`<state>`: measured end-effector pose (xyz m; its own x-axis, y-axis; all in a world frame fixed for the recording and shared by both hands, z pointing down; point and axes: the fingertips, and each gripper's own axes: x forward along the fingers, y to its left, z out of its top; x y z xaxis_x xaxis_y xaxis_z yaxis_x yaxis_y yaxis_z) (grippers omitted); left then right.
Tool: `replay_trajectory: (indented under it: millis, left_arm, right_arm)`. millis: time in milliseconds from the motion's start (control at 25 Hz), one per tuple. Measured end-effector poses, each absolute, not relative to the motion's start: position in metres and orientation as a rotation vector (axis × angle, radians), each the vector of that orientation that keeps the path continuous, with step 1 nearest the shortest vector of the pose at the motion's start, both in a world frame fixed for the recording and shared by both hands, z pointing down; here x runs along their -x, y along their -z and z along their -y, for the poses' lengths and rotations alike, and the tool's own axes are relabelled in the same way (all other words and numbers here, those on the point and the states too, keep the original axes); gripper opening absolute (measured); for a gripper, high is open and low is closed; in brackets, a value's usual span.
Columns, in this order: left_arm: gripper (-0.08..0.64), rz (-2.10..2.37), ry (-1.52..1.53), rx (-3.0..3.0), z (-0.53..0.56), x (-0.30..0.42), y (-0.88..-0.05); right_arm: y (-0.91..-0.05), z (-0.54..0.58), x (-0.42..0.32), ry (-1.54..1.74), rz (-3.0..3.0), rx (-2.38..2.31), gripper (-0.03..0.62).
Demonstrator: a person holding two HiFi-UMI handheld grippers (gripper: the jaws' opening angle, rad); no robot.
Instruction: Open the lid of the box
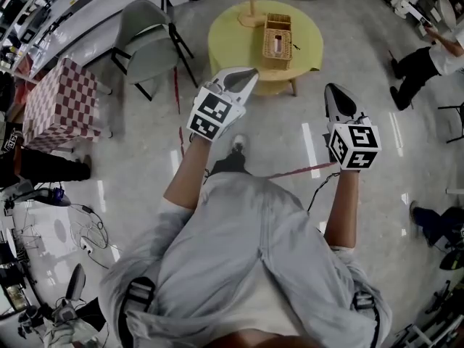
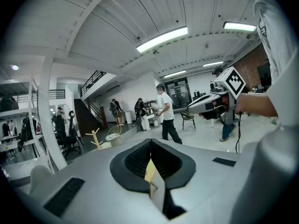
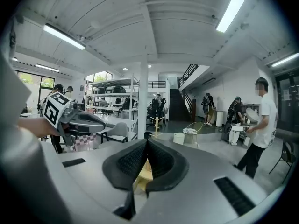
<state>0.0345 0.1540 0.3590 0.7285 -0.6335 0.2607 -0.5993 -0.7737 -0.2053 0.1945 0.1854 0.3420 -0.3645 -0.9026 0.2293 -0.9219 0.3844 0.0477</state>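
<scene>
On the round yellow table [image 1: 226, 36], toward its right edge, wicker box [image 1: 277, 42] stands. Left gripper [image 1: 249, 73] and right gripper [image 1: 333, 90] hang apart from it, both jaws pressed together, holding nothing.

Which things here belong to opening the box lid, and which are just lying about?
For the job: wicker box on the yellow round table; left gripper and right gripper, jaws shut, both empty.

Lying about: wooden stand, grey chair, checked table.

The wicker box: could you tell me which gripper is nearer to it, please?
Left. The left gripper points at the table edge, just short of the wicker box; the right gripper hangs over the floor, farther off.
</scene>
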Motion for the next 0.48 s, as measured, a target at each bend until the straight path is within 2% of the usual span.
replay_trajectory:
  millis: [480]
  left_arm:
    - [0.030, -0.961, 0.471, 2.853, -0.042, -0.035, -0.375]
  right_arm:
    - [-0.358, -0.087, -0.192, -0.119, 2.340, -1.630, 0.023]
